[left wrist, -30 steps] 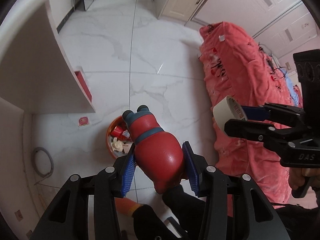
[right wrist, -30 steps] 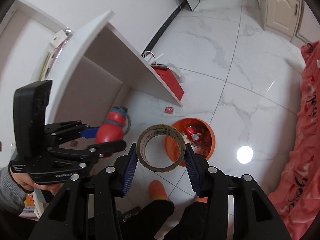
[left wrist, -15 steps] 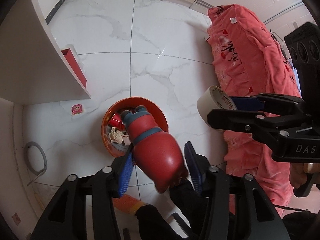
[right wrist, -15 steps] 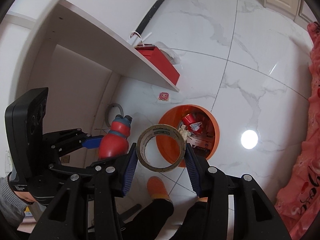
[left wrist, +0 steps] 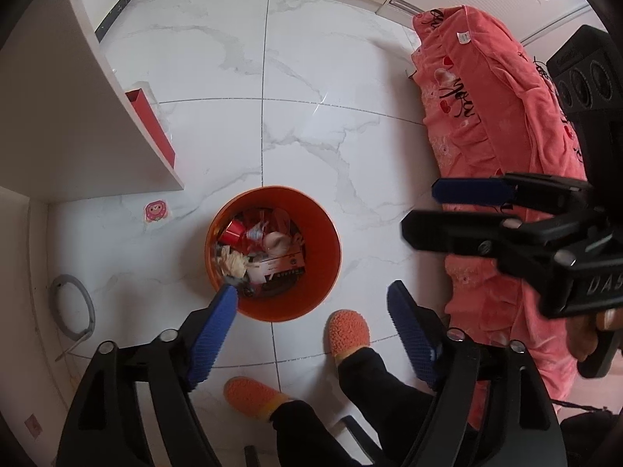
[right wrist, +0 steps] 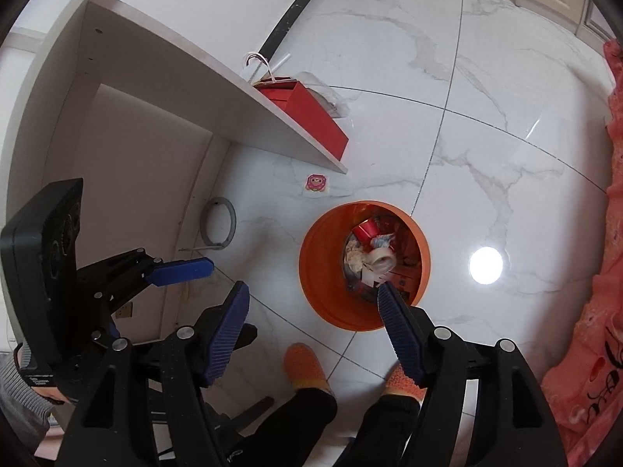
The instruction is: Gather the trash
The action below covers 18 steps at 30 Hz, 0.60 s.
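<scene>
An orange trash bin (left wrist: 327, 233) stands on the white marble floor, filled with several pieces of trash; it also shows in the right wrist view (right wrist: 319, 272). A tape roll (right wrist: 383, 260) lies on top of the trash inside. My left gripper (left wrist: 311, 323) is open and empty, held above the bin's near rim. My right gripper (right wrist: 313, 321) is open and empty above the bin too. The right gripper shows at the right of the left wrist view (left wrist: 459, 210); the left gripper shows at the left of the right wrist view (right wrist: 179, 272).
A white desk panel (right wrist: 218, 89) with a red gift bag (right wrist: 311, 116) beside it is to the left. A pink sticker (right wrist: 316, 183) and a grey ring (right wrist: 220, 225) lie on the floor. A pink-covered bed (left wrist: 506, 136) is to the right. The person's orange slippers (left wrist: 346, 330) are below.
Both grippers opened. The red bottle left my left gripper and the tape roll left my right gripper; the tape now lies in the bin. Both grippers moved over the bin.
</scene>
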### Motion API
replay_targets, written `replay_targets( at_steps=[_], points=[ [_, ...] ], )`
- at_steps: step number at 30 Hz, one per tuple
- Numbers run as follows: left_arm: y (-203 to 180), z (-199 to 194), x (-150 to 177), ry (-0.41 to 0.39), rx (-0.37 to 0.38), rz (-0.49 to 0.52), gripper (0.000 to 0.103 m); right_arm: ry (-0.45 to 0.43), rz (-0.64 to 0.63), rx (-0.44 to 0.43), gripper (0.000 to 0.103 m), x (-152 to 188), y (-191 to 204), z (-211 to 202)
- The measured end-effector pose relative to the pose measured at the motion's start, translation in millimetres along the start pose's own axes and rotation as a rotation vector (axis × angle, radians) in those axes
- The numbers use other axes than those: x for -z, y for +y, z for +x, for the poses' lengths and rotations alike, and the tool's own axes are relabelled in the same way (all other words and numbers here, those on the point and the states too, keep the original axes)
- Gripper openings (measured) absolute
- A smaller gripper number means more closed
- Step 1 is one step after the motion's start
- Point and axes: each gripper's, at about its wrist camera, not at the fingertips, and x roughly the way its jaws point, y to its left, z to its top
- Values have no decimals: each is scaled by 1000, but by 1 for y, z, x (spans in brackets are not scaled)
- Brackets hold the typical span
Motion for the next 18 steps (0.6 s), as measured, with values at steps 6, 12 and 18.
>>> replay_targets(
  at_steps=[6, 12, 18],
  points=[
    [-3, -27, 8, -32, 19, -12, 96, 27, -21, -28, 83, 8, 2, -23],
    [-24, -70, 19, -86, 4, 36, 97, 18, 1, -99, 88, 23, 24, -64],
    [-49, -131, 39, -166, -28, 103, 97, 8, -49, -146, 90, 41, 70, -114]
  ],
)
